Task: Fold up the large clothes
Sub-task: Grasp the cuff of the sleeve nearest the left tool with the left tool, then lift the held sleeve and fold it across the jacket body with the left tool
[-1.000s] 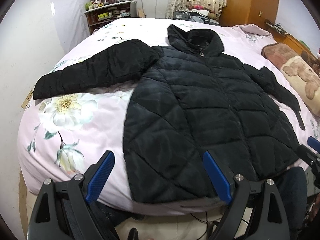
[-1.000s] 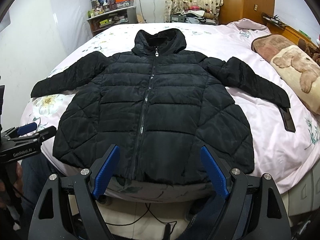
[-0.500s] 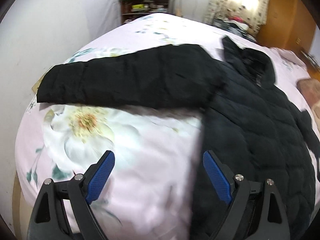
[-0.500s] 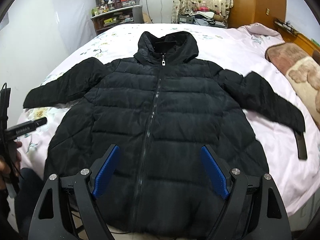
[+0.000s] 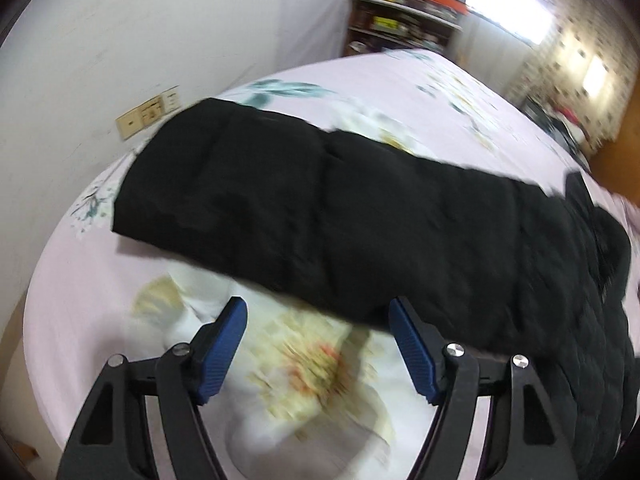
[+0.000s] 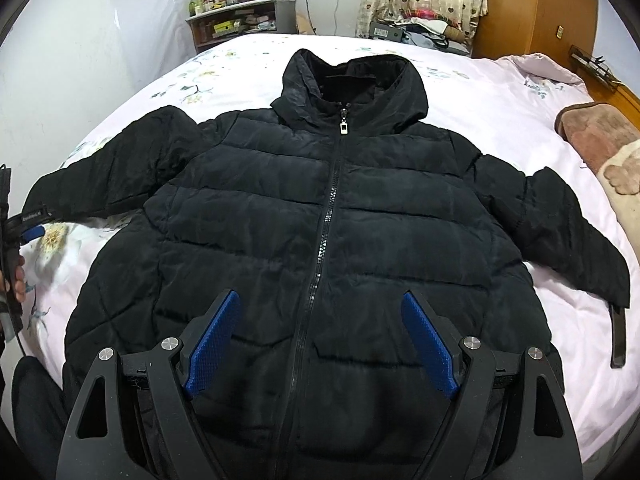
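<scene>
Covering the flowered bed, the black puffer jacket is spread flat, zipped, sleeves out. Above its hem the right gripper is held open and empty. Beside its outstretched sleeve, the left gripper, jaws just narrowed, is still open, nothing gripped.

Jacket lies flat on the bed, shelf behind it

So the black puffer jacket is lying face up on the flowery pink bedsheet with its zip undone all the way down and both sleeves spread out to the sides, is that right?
Not quite. The zip is done up: the right wrist view shows it closed up to the collar. The rest holds: the black puffer jacket lies face up on the flowery pink bedsheet, both sleeves spread out.
</scene>
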The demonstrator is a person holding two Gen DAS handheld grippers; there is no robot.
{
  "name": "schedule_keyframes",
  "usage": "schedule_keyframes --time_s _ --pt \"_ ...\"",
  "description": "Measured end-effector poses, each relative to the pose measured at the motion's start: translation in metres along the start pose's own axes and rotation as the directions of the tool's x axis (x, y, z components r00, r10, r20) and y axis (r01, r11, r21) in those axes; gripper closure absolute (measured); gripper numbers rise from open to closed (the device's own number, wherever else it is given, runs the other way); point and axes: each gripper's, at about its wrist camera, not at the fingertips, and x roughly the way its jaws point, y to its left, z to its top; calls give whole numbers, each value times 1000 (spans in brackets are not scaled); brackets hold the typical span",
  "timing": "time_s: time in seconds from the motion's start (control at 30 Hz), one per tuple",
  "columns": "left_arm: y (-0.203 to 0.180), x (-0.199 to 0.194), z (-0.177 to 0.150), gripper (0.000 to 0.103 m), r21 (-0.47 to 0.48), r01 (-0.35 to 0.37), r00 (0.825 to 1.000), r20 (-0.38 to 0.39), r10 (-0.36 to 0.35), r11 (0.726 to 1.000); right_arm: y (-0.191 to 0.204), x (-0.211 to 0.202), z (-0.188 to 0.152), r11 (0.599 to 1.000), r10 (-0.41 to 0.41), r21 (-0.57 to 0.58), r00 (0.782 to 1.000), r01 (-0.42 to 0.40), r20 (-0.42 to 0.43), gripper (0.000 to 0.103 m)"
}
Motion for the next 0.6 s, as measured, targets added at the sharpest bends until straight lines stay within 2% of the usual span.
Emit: schedule_keyframes --time_s 0.17,0.27,0.3,0.33,0.4,0.43,0.47,0.6 --pt "19 10 13 28 -81 4 999 35 -1 997 -4 12 2 1000 -10 2 1000 10 -16 20" --pt "21 18 21 28 -84 -6 999 50 10 996 -8 17 2 1000 -18 10 1000 18 -25 20" --pt "22 19 23 32 -81 -10 998 53 14 997 -10 19 2 1000 -20 13 999 20 -28 20" --pt "20 20 24 46 -71 -22 998 54 26 997 -12 20 2 1000 -22 15 999 23 -29 20" --pt "16 18 25 67 -43 -32 998 52 34 999 -14 21 2 999 -25 20 999 26 -32 20" --pt "15 15 27 81 -34 -30 998 53 31 999 -15 22 2 999 -24 23 999 25 -35 20" --pt "14 11 29 87 -28 -29 998 60 31 999 -16 22 2 999 -23 24 999 24 -37 20" --pt "4 -16 39 92 12 6 996 87 -7 1000 -19 20 0 999 -18 29 999 19 -46 20"
